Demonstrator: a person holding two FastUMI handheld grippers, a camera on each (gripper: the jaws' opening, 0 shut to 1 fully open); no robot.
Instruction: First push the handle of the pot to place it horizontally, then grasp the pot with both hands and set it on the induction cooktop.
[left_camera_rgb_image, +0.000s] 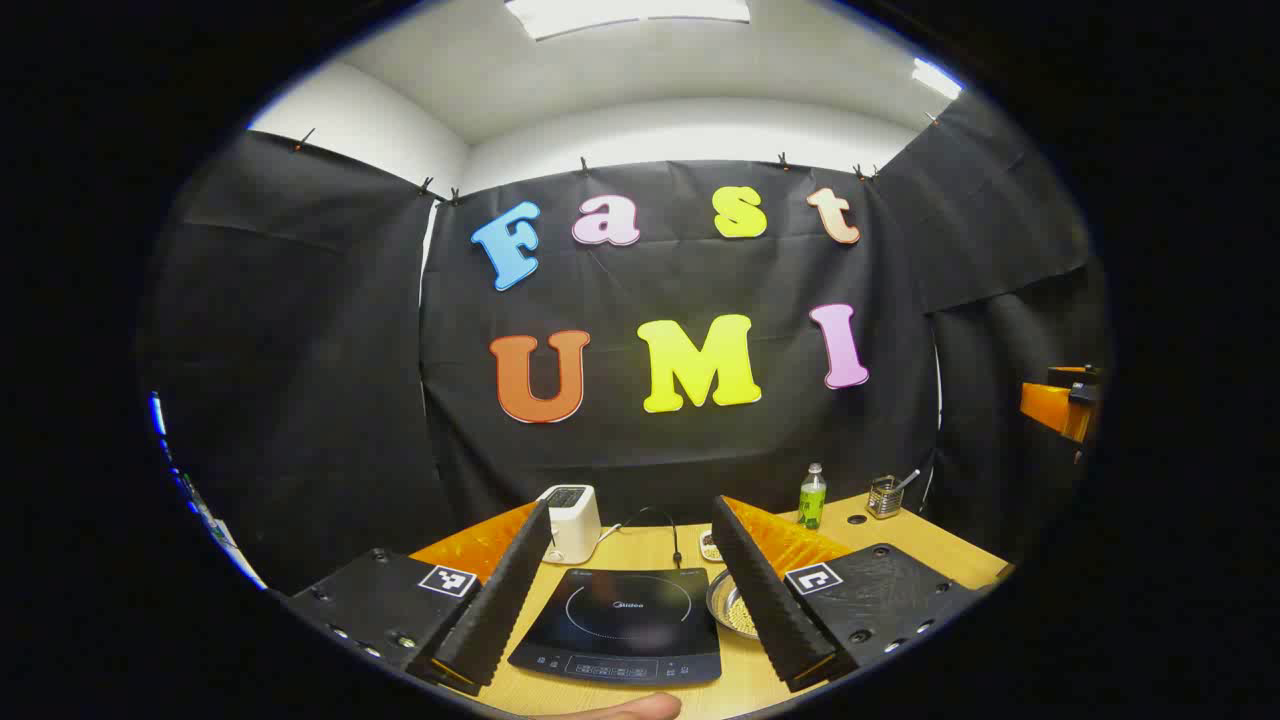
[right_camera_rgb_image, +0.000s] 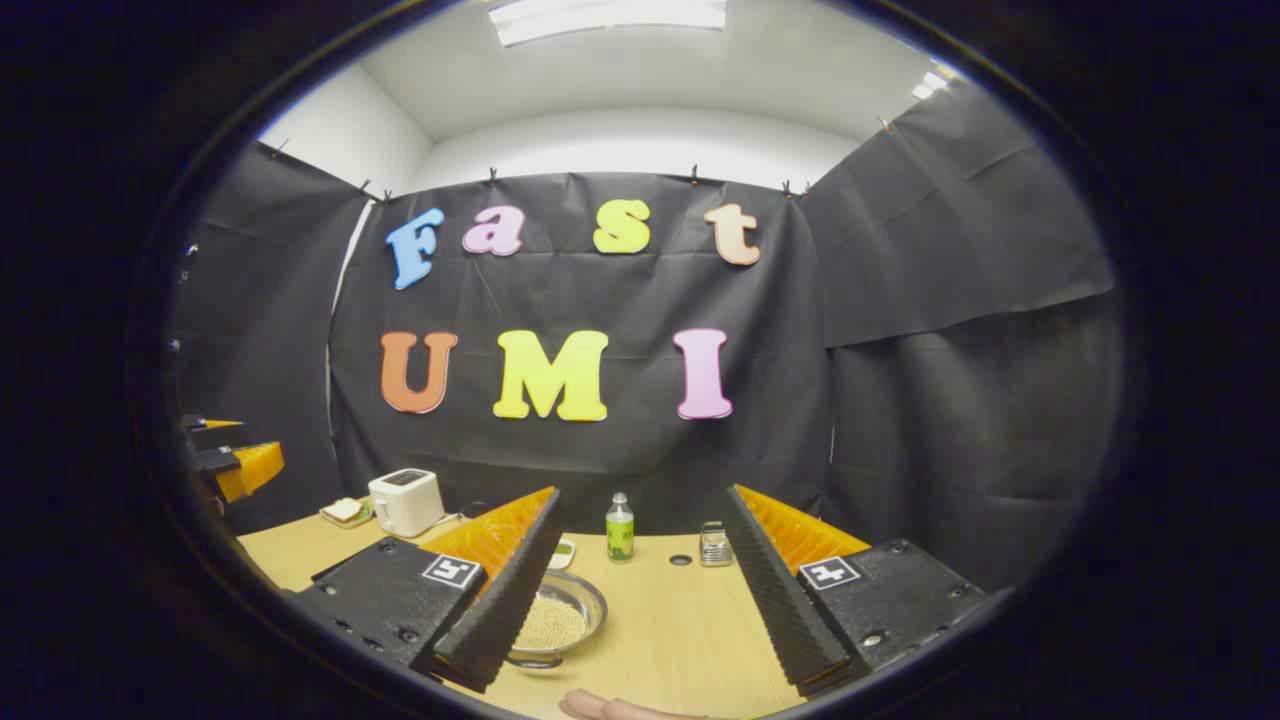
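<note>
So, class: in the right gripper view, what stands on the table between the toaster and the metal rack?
The green bottle, standing upright near the back edge of the table, between toaster and metal rack.

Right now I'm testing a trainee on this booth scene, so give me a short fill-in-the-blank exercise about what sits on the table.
1. The induction cooktop has ____ standing on its glass.
2. The toaster behind the cooktop is ____ in colour.
3. The metal bowl holds pale ____.
4. Both the left gripper and the right gripper have their fingers ____.

Missing words: nothing; white; grains; open
</note>
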